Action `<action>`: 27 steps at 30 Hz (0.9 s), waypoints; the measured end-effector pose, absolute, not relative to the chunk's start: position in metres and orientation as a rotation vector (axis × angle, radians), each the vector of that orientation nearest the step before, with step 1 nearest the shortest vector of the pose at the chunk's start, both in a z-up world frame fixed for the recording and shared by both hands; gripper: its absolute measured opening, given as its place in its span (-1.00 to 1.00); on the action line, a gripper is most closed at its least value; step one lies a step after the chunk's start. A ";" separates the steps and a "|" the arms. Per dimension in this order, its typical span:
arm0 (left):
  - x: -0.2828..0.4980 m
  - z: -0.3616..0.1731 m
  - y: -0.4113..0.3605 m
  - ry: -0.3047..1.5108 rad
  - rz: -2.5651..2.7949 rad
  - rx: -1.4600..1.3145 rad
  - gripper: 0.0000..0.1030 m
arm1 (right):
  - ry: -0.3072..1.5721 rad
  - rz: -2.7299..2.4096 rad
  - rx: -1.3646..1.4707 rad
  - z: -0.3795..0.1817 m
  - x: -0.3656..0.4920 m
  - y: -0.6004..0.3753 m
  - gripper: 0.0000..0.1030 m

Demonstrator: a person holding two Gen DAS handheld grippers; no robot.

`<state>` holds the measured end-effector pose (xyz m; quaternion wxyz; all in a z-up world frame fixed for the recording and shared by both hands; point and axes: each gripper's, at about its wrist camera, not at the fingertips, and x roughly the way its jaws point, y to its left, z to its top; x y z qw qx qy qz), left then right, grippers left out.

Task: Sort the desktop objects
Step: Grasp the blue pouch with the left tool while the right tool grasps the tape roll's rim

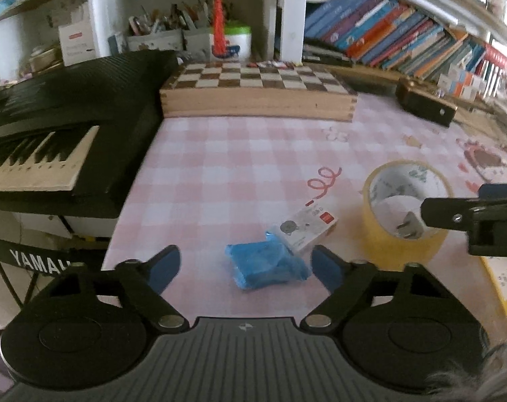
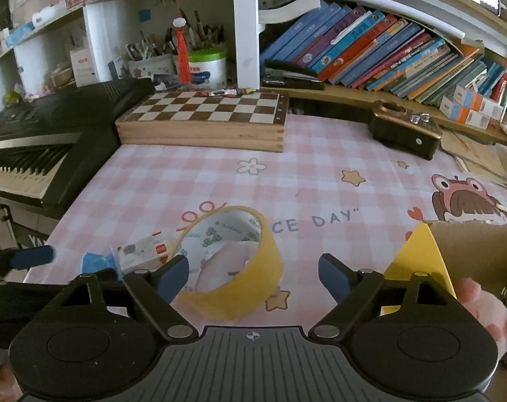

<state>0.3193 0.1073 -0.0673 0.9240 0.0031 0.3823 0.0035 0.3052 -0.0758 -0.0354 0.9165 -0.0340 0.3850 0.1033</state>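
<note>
Both the left tool [image 1: 245, 264] and right tool [image 2: 253, 273] gape wide, empty; blue packet [image 1: 267, 264], small white box [image 1: 308, 227] and tape roll [image 2: 231, 264] remain unsorted at lower centre of the counter [image 2: 320, 181].

keyboard [image 1: 46, 147] left | chessboard box [image 2: 203, 117] behind | books [image 2: 370, 53] shelved

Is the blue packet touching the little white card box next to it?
Touching. The left wrist view shows the blue packet with its upper corner overlapping the white card box, no tablecloth visible between them.
</note>
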 end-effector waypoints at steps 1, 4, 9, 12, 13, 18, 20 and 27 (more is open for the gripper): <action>0.323 -0.070 0.105 0.791 0.007 0.017 0.48 | 0.794 0.217 -0.070 -0.036 0.306 -0.076 0.69; 0.328 -0.077 0.098 0.805 -0.001 0.035 0.20 | 0.800 0.232 -0.076 -0.037 0.309 -0.074 0.69; 0.324 -0.079 0.099 0.818 -0.030 0.021 -0.46 | 0.802 0.250 -0.103 -0.040 0.314 -0.068 0.76; 0.314 -0.075 0.107 0.808 -0.018 -0.007 -0.48 | 0.809 0.259 -0.124 -0.044 0.318 -0.063 0.80; 0.311 -0.073 0.110 0.805 -0.012 -0.015 -0.48 | 0.813 0.259 -0.129 -0.046 0.320 -0.061 0.80; 0.290 -0.063 0.126 0.778 0.012 -0.068 -0.50 | 0.816 0.273 -0.174 -0.050 0.322 -0.051 0.84; 0.280 -0.059 0.131 0.773 0.010 -0.109 -0.50 | 0.821 0.287 -0.219 -0.055 0.323 -0.044 0.94; 0.259 -0.058 0.137 0.790 0.016 -0.172 -0.50 | 0.818 0.276 -0.403 -0.076 0.329 -0.022 0.96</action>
